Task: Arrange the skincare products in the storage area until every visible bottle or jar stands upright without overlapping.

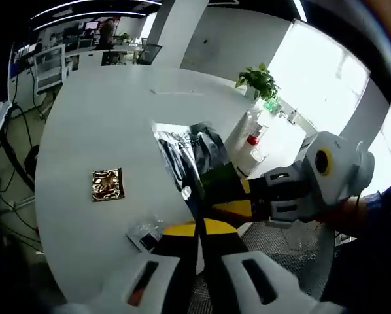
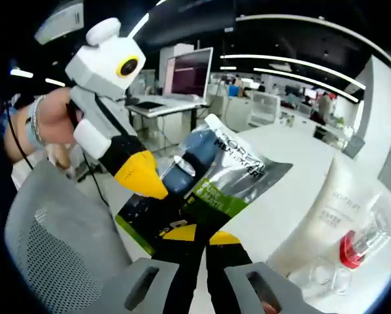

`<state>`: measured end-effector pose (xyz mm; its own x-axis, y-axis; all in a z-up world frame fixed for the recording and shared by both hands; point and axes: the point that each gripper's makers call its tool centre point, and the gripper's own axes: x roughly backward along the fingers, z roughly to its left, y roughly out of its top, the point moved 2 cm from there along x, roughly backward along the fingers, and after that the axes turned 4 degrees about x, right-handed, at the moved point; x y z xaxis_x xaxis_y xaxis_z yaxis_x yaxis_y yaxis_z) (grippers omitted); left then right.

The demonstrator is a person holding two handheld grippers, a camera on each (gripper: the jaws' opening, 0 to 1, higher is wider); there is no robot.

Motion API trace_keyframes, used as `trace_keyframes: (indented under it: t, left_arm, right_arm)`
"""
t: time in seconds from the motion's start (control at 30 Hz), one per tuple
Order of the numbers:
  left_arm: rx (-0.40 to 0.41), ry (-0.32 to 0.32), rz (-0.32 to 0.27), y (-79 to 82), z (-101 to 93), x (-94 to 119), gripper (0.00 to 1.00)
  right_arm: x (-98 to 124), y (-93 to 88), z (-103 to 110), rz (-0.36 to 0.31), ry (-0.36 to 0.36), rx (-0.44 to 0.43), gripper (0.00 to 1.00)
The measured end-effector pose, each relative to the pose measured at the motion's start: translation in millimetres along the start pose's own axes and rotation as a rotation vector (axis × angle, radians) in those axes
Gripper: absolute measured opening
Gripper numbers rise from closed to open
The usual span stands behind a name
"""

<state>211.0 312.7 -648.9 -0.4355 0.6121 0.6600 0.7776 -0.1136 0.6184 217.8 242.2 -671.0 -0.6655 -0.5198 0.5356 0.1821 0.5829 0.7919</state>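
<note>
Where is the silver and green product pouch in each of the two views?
Left gripper view: the pouch is at centre, clamped by both hand-held grippers above the white table.
Right gripper view: the pouch is at centre, rising from the shut jaws, with its printed face to the camera.
Shared landmark: the small bottle with the red cap, standing on the table.

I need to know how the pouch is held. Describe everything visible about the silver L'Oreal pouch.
The silver pouch is a glossy foil-like sachet with black L'Oreal Men Expert lettering, a green band and a dark lower part. It is held in the air above the white table, tilted, lettering end raised. Both grippers pinch it: the right gripper at its lower edge, the left gripper from the side. In the left gripper view it looks crumpled and reflective.
</note>
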Motion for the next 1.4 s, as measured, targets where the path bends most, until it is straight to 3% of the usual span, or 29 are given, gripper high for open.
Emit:
trace_keyframes:
  t: [0.03,0.13,0.23,0.33,0.47,0.57,0.67,0.77,0.9,1.03,1.13,1.2,1.27,1.33,1.4]
  left_arm:
    - [0.026,-0.005,-0.01,2.8,-0.9,-3.3,0.0]
    - [0.123,0.026,-0.042,7.6,3.4,-16.8,0.0]
    - [0.153,0.044,-0.071,4.8,7.0,-24.7,0.0]
    - [0.158,0.074,-0.077,-6.3,16.7,-29.8,0.0]
    - [0.201,0.089,-0.05,-13.8,30.2,-34.4,0.0]
    - [0.174,0.105,-0.053,-12.7,30.1,-32.7,0.0]
    - [0.194,0.104,-0.051,-13.3,33.2,-35.9,0.0]
    - [0.295,0.082,0.022,-18.5,32.4,-45.5,0.0]
    - [0.25,0.128,0.006,-12.4,37.1,-51.8,0.0]
    - [0.315,0.101,0.054,-23.4,37.7,-61.5,0.0]
    - [0.311,0.129,0.062,-27.8,43.8,-60.7,0.0]
    - [0.32,0.137,0.055,-27.5,47.0,-62.0,0.0]
    - [0.363,0.116,0.052,-28.1,43.8,-63.9,0.0]
    - [0.348,0.113,0.054,-29.1,40.2,-65.5,0.0]
    - [0.325,0.114,0.055,-27.9,36.9,-65.1,0.0]
  right_arm:
    - [-1.1,-3.4,-6.6,0.012,-0.046,0.02,0.0]
    - [-2.8,-15.5,-12.5,0.068,-0.065,-0.03,0.0]
    - [-6.3,-19.8,-12.5,0.073,-0.056,-0.034,0.0]
    - [-9.8,-24.2,-8.2,0.091,-0.048,0.024,0.0]
    - [-13.9,-26.9,-7.7,0.103,-0.023,-0.023,0.0]
    - [-13.4,-35.1,-10.1,0.141,-0.025,-0.061,0.03]
    - [-10.8,-41.9,-10.7,0.17,-0.024,-0.054,0.03]
    - [-12.5,-48.6,-12.2,0.214,-0.039,-0.033,0.02]
    - [-10.6,-45.2,-14.0,0.216,-0.062,-0.007,0.02]
    - [-3.6,-50.3,-20.1,0.255,-0.098,-0.009,0.04]
    - [4.9,-52.2,-35.9,0.294,-0.196,0.018,0.0]
    - [4.7,-45.1,-42.9,0.245,-0.223,0.023,0.0]
    - [0.3,-43.4,-33.4,0.22,-0.16,-0.014,0.0]
    - [-5.1,-45.0,-11.0,0.22,-0.038,-0.038,0.0]
    - [-4.0,-44.0,-1.0,0.233,-0.007,-0.025,0.0]
